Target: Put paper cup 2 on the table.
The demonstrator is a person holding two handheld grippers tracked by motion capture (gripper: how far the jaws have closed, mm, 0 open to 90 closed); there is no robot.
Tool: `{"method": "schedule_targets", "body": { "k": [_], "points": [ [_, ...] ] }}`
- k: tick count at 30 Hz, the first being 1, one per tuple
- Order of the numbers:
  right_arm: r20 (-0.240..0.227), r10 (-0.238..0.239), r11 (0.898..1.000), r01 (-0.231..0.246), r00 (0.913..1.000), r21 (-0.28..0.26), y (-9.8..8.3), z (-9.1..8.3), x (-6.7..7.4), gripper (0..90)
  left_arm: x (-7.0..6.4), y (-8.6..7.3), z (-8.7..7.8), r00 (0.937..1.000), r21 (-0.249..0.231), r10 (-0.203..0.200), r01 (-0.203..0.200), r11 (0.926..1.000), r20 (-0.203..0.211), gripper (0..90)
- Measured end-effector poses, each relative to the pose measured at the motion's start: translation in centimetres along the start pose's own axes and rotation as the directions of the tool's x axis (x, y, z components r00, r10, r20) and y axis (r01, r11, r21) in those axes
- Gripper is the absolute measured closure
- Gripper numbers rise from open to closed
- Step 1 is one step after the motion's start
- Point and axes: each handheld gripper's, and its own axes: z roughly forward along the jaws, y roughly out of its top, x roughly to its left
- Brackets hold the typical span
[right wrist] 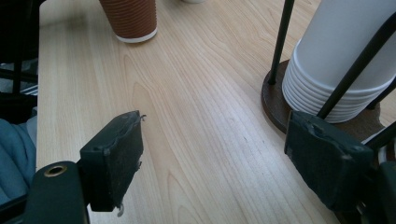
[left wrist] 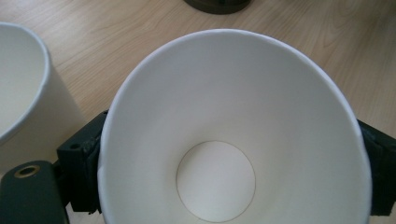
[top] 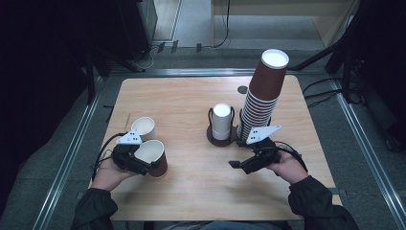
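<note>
A brown ribbed paper cup (top: 154,158) with a white inside (left wrist: 224,140) stands on the wooden table (top: 191,191) at the left. My left gripper (top: 149,166) is around it, one black jaw against each side of the cup just under the rim. Just behind it is a white paper cup (top: 143,126), also seen at the left edge (left wrist: 18,93) of the left gripper view. My right gripper (top: 238,165) hovers low over the table at the right, its jaws wide apart (right wrist: 215,163) and nothing between them.
A tall leaning stack of brown cups (top: 264,91) and a short stack of white cups (top: 221,120) stand in a dark wire holder (top: 210,136) at mid-table, right beside my right gripper. From the right gripper view, the holder's base (right wrist: 275,105) is close.
</note>
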Motion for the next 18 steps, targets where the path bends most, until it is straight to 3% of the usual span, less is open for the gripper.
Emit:
{"method": "schedule_targets", "body": {
  "k": [13,18],
  "points": [
    [-0.008,0.004,1.000,-0.004,1.0000,0.013,-0.05,0.44,-0.04,19.5,0.19,-0.50,-0.01,0.9998,-0.009,0.016,-0.017,0.9998,-0.008,5.4],
    [-0.008,0.003,1.000,-0.003,1.0000,0.014,-0.04,0.47,0.00,19.5,0.16,-0.21,0.20,0.9997,0.006,-0.020,0.020,0.9998,-0.017,0.7]
  ]
}}
